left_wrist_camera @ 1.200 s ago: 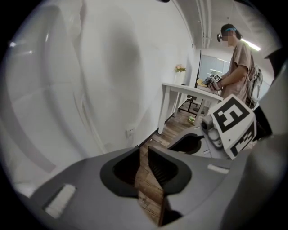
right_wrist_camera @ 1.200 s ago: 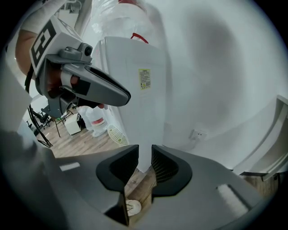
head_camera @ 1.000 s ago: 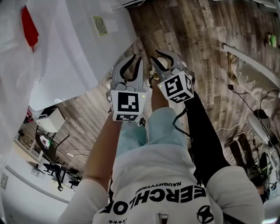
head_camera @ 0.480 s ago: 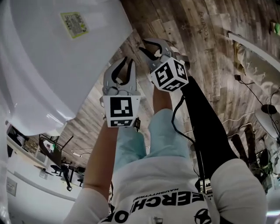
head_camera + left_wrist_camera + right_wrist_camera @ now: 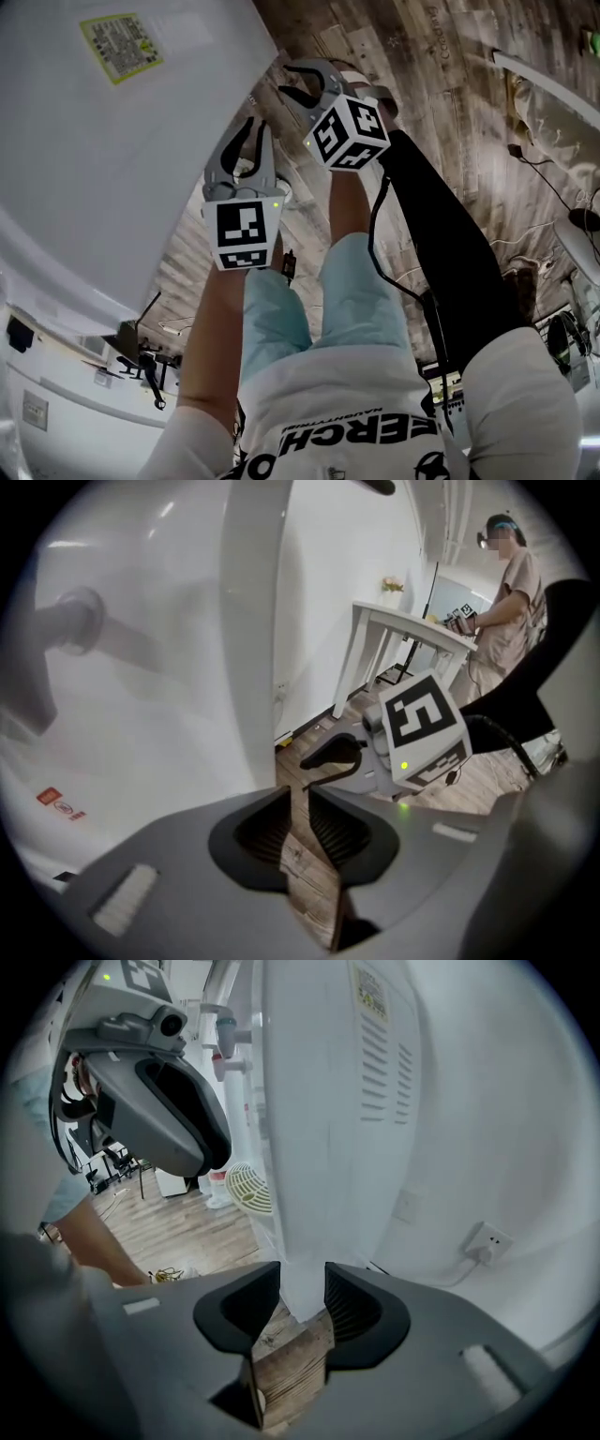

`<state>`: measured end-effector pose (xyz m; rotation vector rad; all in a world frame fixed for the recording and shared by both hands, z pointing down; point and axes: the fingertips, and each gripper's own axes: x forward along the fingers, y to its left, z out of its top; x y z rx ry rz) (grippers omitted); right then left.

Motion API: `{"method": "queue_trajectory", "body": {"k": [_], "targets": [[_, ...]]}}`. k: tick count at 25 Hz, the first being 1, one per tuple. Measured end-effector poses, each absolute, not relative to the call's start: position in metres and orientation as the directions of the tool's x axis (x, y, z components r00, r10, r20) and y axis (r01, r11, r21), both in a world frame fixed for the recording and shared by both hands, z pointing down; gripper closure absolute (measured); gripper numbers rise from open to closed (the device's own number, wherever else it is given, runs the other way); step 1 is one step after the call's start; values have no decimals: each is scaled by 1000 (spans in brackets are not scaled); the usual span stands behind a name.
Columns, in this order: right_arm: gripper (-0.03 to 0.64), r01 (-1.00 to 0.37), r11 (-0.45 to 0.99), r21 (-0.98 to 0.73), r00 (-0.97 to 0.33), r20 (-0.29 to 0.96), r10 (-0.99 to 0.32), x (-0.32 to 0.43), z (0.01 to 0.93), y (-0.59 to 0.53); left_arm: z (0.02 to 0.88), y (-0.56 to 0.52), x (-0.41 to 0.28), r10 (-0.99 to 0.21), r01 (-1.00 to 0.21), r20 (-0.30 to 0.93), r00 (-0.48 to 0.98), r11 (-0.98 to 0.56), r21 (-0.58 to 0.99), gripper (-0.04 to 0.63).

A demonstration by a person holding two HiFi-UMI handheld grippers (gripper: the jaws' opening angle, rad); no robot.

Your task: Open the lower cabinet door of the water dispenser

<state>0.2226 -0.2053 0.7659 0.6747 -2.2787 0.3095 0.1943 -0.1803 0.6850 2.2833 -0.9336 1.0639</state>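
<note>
Right of the white water dispenser [image 5: 112, 169], the left gripper [image 5: 258, 127] has its jaws slightly apart and empty. The right gripper [image 5: 284, 81] has just been opening its jaws, which are also empty.

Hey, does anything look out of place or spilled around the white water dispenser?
Nothing stands out. The water dispenser stands upright with no visible damage, and the wooden floor near its base shows no spill.

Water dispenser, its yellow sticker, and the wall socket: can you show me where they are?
Water dispenser [image 5: 112, 187]: head view, on its white panel.
Yellow sticker [image 5: 120, 47]: head view, middle of the label.
Wall socket [image 5: 487, 1239]: right gripper view, on its white faceplate.
</note>
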Motion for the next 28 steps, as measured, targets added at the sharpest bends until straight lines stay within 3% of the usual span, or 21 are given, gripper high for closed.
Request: {"method": "queue_trajectory", "body": {"k": [28], "targets": [[451, -460, 888, 8, -571, 763, -303, 173, 828, -224, 700, -186, 181, -368, -698, 793, 485, -710, 97, 535]]}}
